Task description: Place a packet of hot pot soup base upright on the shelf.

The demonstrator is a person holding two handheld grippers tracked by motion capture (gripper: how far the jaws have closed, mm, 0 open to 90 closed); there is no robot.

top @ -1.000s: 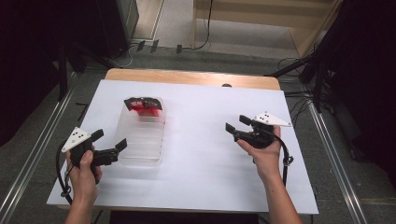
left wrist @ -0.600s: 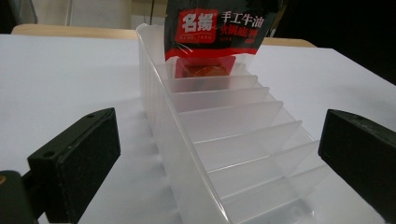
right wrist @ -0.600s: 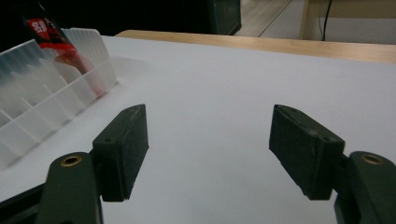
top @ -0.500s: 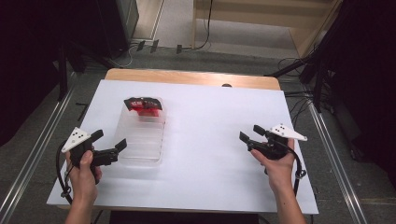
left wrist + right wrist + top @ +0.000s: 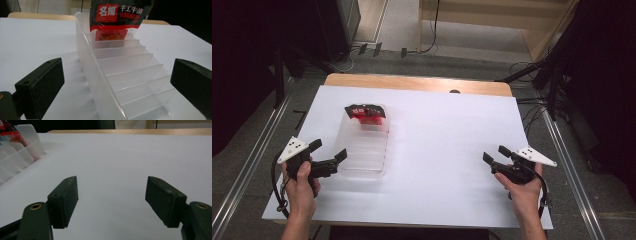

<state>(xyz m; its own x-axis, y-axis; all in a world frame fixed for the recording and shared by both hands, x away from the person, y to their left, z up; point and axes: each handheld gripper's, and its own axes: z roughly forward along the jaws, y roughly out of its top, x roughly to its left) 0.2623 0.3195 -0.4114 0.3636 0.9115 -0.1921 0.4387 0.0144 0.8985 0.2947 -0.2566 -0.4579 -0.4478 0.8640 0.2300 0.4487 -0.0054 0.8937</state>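
Note:
A clear plastic rack with several slots lies on the white table, left of the middle. A red and black sauce packet stands in its far slot; the left gripper view has the packet upright behind the dividers of the rack. My left gripper is open at the rack's near left corner, nothing between its jaws. My right gripper is open above bare table near the front right. In the right gripper view the rack is far off to the left of my open gripper.
The white sheet covers a wooden table whose back edge shows beyond it. Metal rails run along both sides on the floor. Cables and dark stands are behind the table.
My right gripper has drawn back from the table's right middle toward the front right edge and stayed open. The left gripper has held still beside the rack.

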